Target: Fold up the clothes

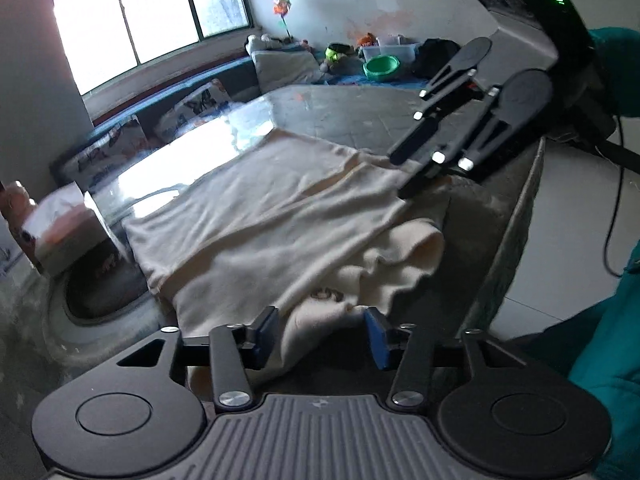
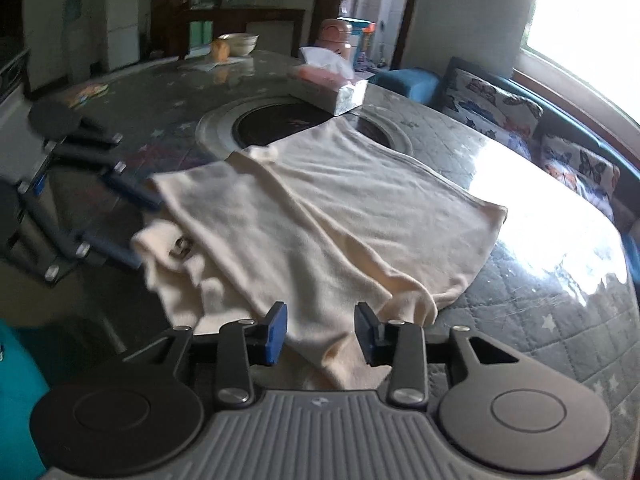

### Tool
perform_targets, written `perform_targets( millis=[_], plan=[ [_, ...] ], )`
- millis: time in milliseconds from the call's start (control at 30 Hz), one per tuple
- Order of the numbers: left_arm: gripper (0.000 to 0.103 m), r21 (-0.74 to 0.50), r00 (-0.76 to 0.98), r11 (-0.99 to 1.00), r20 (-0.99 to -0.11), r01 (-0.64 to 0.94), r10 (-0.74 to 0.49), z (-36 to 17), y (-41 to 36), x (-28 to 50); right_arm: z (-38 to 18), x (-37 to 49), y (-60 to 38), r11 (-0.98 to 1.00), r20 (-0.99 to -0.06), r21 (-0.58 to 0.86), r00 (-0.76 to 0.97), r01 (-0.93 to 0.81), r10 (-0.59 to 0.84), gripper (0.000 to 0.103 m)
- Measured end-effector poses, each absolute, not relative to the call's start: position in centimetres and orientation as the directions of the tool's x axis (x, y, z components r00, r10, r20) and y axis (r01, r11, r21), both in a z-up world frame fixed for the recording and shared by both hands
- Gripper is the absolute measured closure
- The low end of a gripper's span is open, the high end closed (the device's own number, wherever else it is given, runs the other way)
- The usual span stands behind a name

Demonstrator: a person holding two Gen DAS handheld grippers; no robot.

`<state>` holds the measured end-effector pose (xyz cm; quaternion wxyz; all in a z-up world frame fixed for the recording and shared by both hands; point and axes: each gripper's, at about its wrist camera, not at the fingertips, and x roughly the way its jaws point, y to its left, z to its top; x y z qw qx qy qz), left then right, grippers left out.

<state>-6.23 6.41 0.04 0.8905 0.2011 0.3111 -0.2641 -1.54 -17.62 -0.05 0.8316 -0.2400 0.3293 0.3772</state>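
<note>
Left tool point(image 1: 324, 338) gaping; green bowl point(image 1: 381, 67) only leftward.

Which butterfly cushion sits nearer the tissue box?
In the right wrist view, the upper butterfly cushion, just right of the tissue box. The other butterfly cushion lies lower right, toward the window.

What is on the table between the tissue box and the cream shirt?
In the right wrist view, the dark round inset in the table lies between the tissue box and the cream shirt; the shirt's far corner overlaps its ring.
</note>
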Motion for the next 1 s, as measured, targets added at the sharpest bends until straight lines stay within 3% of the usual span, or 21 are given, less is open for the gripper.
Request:
perform_targets(
  millis=[133, 600, 667, 700, 767, 1000],
  plan=[
    [0.085, 0.198, 0.683, 0.781, -0.638, 0.592, -0.356, 0.2, 6.2, -5.9, 0.2, -3.3, -18.1, 0.531, -0.730, -0.221, 0.499, -0.818, 0.466, 0.053],
    [0.089, 0.041, 0.664, 0.843, -0.636, 0.537, -0.392, 1.7, 7.5, -0.2, -2.0, -5.2, -15.5, 0.379, -0.672, -0.334, 0.500, -0.863, 0.546, 0.049],
    [0.088, 0.022, 0.658, 0.846, -0.640, 0.532, -0.397, 1.5, 7.9, 0.0, -2.4, -4.4, -15.1, 0.391, -0.680, -0.316, 0.494, -0.864, 0.542, 0.058],
    [0.085, 0.012, 0.654, 0.848, -0.642, 0.530, -0.400, 1.5, 8.1, 0.0, -2.5, -3.8, -15.1, 0.406, -0.692, -0.287, 0.481, -0.868, 0.539, 0.071],
    [0.083, 0.012, 0.654, 0.848, -0.643, 0.529, -0.399, 1.4, 8.4, -0.3, -2.6, -2.6, -15.2, 0.445, -0.712, -0.220, 0.455, -0.868, 0.535, 0.085],
    [0.068, 0.091, 0.663, 0.835, -0.657, 0.543, -0.360, 0.4, 8.7, -2.8, -1.3, 1.2, -16.6, 0.556, -0.728, 0.040, 0.357, -0.830, 0.585, 0.091]
  ],
)
